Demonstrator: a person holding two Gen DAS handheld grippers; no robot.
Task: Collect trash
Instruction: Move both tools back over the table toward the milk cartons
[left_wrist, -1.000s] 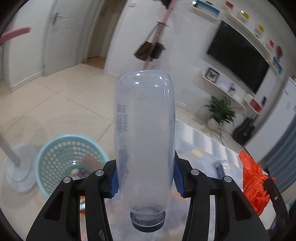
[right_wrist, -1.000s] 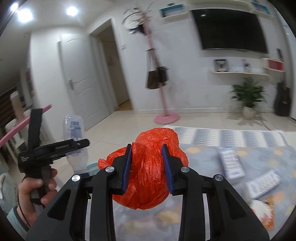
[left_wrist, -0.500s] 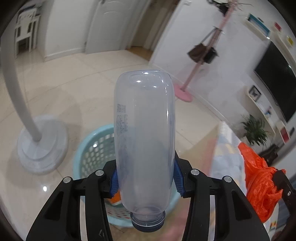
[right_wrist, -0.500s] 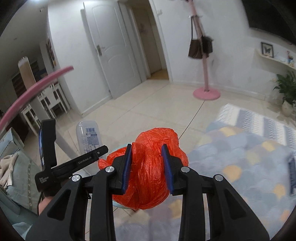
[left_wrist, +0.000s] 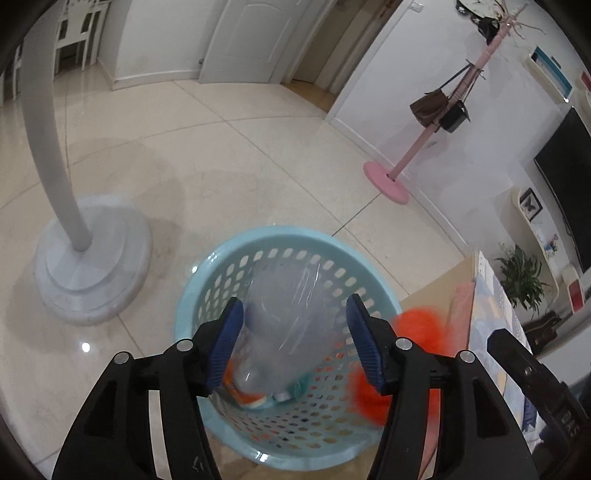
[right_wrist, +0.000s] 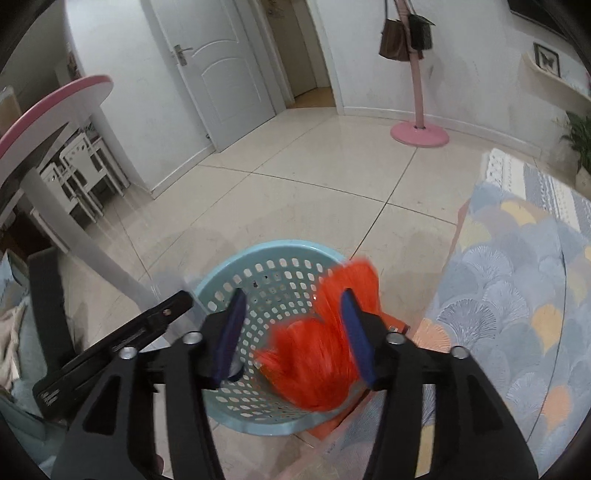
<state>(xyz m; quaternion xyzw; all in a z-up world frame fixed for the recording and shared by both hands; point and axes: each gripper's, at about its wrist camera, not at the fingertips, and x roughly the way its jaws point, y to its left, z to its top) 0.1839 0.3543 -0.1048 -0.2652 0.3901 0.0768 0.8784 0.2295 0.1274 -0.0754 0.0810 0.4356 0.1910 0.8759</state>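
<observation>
Both drops at once! The clear plastic bottle (left_wrist: 280, 325) that I had clamped half a second ago is loose now, a motion-smeared shape tumbling neck-down inside the light blue basket (left_wrist: 221, 254), its cap end near the scraps at the bottom. My left gripper (left_wrist: 295, 343) has sprung wide, blue pads well apart, holding nothing, poised right above the basket mouth.

Same story on the other side: the orange plastic bag (right_wrist: 321, 354) has left the right gripper (right_wrist: 293, 341), whose fingers now stand spread and empty. In the right wrist view the bag is a blur streaking from about 1 o'clock of the basket (right_wrist: 258, 251) down toward its centre, brushing past the right pad; whether it clears the rim fully I cannot tell yet, though most of it looks inside.

So two pieces of trash are, I judge, as good as collected. Outward from there: the white lamp base (left_wrist: 92, 258) sits at the basket's 9 o'clock, the patterned tablecloth (right_wrist: 517, 295) at 3 o'clock, the pink coat stand (left_wrist: 388, 181) off at 1 o'clock.
</observation>
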